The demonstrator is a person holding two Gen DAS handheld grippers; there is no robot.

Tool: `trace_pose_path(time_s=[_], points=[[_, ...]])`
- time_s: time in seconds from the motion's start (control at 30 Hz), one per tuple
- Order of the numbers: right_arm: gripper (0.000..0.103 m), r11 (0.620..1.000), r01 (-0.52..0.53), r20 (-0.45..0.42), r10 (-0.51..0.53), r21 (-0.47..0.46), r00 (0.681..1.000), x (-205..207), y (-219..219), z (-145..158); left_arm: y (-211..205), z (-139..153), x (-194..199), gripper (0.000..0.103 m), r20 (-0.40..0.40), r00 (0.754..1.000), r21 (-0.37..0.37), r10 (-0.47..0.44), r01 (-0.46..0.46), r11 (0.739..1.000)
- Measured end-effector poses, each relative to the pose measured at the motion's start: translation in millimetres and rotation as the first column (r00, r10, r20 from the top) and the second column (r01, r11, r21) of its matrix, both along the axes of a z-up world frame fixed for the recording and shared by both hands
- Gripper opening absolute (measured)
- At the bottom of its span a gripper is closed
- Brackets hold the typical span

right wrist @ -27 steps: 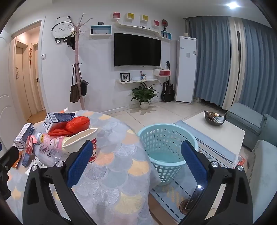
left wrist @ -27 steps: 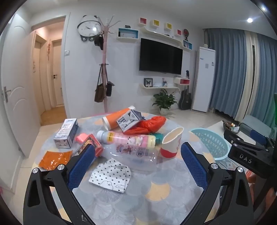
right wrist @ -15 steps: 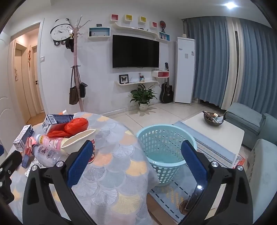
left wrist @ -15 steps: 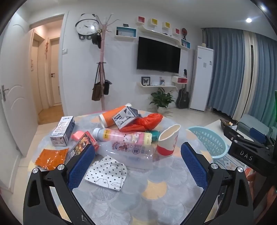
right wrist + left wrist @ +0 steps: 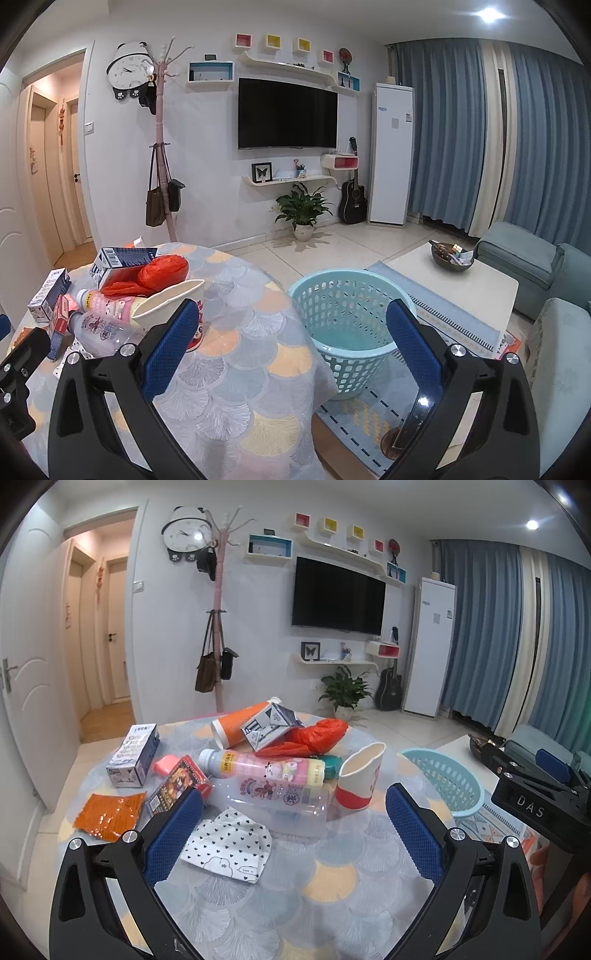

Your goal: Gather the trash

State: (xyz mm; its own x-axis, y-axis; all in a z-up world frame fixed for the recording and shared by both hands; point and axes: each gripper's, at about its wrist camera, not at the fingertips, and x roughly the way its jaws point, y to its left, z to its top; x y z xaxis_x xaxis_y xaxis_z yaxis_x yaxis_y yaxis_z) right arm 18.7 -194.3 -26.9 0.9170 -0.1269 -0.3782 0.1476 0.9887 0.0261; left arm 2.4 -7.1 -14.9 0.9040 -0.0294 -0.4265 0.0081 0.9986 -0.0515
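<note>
Risk w/ both tools wide & empty: trash pile sits mid-worktop (image 5: 332,882), clear bottle (image 5: 273,797) touching paper cup (image 5: 360,781), so left tool (image 5: 293,825) could knock cup off, missing basket (image 5: 351,325) beside worktop.

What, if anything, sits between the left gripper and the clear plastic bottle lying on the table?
Only the heart-print wrapper, lying flat on the tablecloth just before the clear bottle. The left gripper is open and could pass above it. The paper cup stands beside the bottle.
</note>
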Motion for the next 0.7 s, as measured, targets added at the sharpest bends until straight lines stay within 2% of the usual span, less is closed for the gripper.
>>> trace_pose_path(time_s=[0.7], points=[[0.096,1.000,0.002,0.001,-0.002,-0.004,1.000,-0.8,3.4,-1.0,0.3,7.8,-5.2,0.096,0.008,1.000,-0.011,-0.010,0.010,1.000]])
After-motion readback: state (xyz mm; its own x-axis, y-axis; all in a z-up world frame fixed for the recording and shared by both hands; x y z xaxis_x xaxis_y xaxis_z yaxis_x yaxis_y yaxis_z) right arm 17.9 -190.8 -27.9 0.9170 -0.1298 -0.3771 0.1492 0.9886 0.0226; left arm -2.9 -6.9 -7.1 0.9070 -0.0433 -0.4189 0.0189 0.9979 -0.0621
